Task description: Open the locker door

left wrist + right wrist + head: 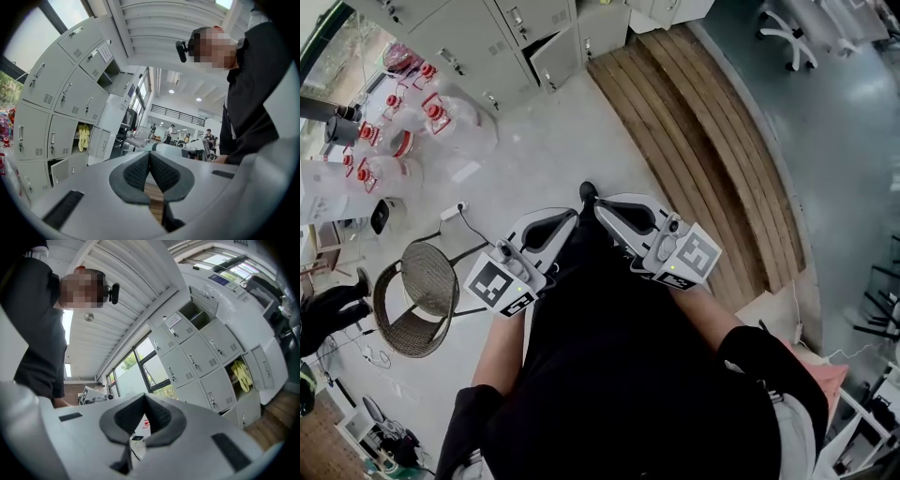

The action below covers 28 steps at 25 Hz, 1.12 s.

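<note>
both grippers sit low, side by side against the person's body. left gripper (573, 215): fingers (138, 171) clenched, pads tip to tip, nothing between them. right gripper (601, 208): same, fingers (160, 414) clenched and empty. the two sets of fingertips nearly touch each other, just behind the person's dark shoe (588, 192).

locker bank (487, 42) is well ahead of both sets of fingers, across bare concrete floor (534, 141), no contact. in the head view one low door (555, 58) on the bank stands ajar, well ahead of the left fingertips. in the left gripper view the bank is left of the fingers. one compartment is open with something yellow (83, 136) hanging inside, maybe gloves or cloth, too small to tell. the door below it is ajar. the rest of the doors look closed, handles upright. in the right gripper view the bank is above and right of the fingers, with the same yellow item visible.

other stuff: wooden plank platform (703, 141) ahead and right of the right fingers. wicker chair (417, 300) left of the left gripper. clear jugs with red caps (394, 131) far ahead-left, beside the bank.
</note>
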Tool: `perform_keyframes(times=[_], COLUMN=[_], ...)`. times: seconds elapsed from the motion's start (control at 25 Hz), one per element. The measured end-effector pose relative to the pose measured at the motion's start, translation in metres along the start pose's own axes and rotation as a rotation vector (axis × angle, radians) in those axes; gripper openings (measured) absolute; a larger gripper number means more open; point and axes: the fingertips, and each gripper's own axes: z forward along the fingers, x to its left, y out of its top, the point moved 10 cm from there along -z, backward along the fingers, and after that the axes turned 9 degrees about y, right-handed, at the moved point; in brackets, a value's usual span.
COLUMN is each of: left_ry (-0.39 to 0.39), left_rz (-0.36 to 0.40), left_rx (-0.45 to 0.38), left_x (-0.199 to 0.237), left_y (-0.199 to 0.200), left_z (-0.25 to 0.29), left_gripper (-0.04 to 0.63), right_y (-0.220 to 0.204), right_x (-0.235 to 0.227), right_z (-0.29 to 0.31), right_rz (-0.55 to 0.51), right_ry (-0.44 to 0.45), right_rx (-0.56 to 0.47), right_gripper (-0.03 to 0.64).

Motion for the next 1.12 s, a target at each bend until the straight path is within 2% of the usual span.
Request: perform_keyframes(times=[0.24,0.56,0.76,1.12], left_ry=[-0.034,-0.042,-0.029,0.029], left_rz=[0.025,-0.012,-0.036,-0.075], left_rx=[-0.013,-0.016,-0.046,-0.144], left_x=[0.011,0.048,0.098,0.213], left_y=[0.011,0.008,0.022,0.065], left_z=[0.005,0.01,0.027,0.067], left_gripper=[0.011,0.011,0.011,0.011], right_y=[0.004,-0.005,0.007,0.039], right_x=[-0.003,-0.018,-0.063,-0.167], right_z=[0.0,0.022,0.055,0.137], right_rz=[-0.021,-0.003,-0.023,-0.037], right_ry=[-0.04,-0.065,-0.058,-0.033], right_rx=[-0.022,0.001,0.035,0.098], right_gripper=[0.011,0.011,0.011,0.011])
